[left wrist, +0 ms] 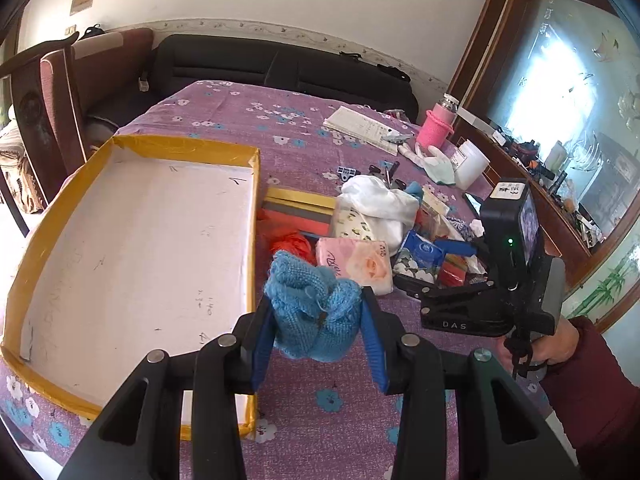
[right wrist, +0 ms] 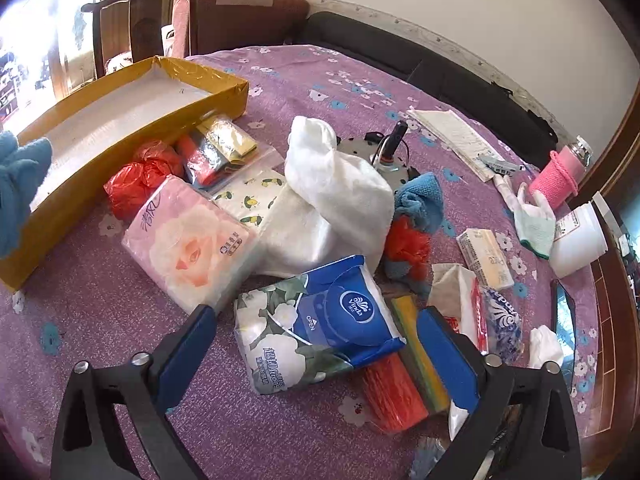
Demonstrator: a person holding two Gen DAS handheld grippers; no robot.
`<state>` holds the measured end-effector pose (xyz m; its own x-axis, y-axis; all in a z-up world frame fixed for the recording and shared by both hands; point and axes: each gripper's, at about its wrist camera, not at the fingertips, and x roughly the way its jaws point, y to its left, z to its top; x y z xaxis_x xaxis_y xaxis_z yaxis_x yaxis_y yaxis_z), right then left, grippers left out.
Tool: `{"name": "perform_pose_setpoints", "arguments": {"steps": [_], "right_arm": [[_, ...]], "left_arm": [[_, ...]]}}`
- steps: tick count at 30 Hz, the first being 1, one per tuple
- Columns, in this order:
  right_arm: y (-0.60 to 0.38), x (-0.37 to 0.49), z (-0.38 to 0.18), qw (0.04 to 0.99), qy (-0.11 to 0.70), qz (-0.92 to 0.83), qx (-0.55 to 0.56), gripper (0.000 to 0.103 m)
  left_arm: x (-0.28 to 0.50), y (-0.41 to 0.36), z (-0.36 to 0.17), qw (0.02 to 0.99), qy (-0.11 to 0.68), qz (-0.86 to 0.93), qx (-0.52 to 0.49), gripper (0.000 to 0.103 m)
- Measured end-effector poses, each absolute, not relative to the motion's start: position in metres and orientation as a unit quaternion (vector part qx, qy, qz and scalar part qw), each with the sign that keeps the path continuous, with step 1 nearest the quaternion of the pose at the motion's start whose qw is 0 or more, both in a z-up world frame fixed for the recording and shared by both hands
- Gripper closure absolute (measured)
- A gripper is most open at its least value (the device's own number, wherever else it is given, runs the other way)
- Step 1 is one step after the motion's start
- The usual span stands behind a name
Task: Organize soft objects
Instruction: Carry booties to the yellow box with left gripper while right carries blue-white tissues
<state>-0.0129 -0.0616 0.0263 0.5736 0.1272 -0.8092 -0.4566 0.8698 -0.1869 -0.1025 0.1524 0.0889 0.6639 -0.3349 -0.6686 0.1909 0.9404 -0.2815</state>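
Note:
My left gripper is shut on a blue knitted piece, held above the purple cloth just right of the yellow box. The box's white inside is bare. That blue knit also shows at the left edge of the right wrist view, in front of the box. My right gripper is open, its fingers either side of a blue Vinda tissue pack without touching it. Around the pack lie a pink tissue pack, a white towel, a red plastic bag and a blue cloth.
Coloured sponges lie under my right finger. At the right stand a pink bottle and a white jar, beside a glove, papers and a phone. A dark sofa runs behind the table.

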Motion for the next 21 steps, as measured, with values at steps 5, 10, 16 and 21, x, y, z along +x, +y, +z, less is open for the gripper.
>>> {"name": "perform_pose_setpoints", "arguments": {"steps": [5, 10, 16, 21], "right_arm": [[-0.073, -0.027, 0.043, 0.869, 0.433, 0.178, -0.158, 0.024], [-0.074, -0.044, 0.077, 0.882, 0.41, 0.175, -0.152, 0.025], [-0.039, -0.046, 0.123, 0.891, 0.375, 0.217, -0.139, 0.025], [0.019, -0.029, 0.135, 0.882, 0.362, 0.26, -0.153, 0.024]], "left_arm": [[-0.106, 0.178, 0.092, 0.908, 0.377, -0.141, -0.121, 0.064], [-0.104, 0.21, 0.095, 0.908, 0.371, -0.132, -0.145, 0.064], [-0.083, 0.243, 0.105, 0.906, 0.374, -0.12, -0.154, 0.064], [-0.052, 0.261, 0.117, 0.911, 0.38, -0.11, -0.122, 0.064]]}}
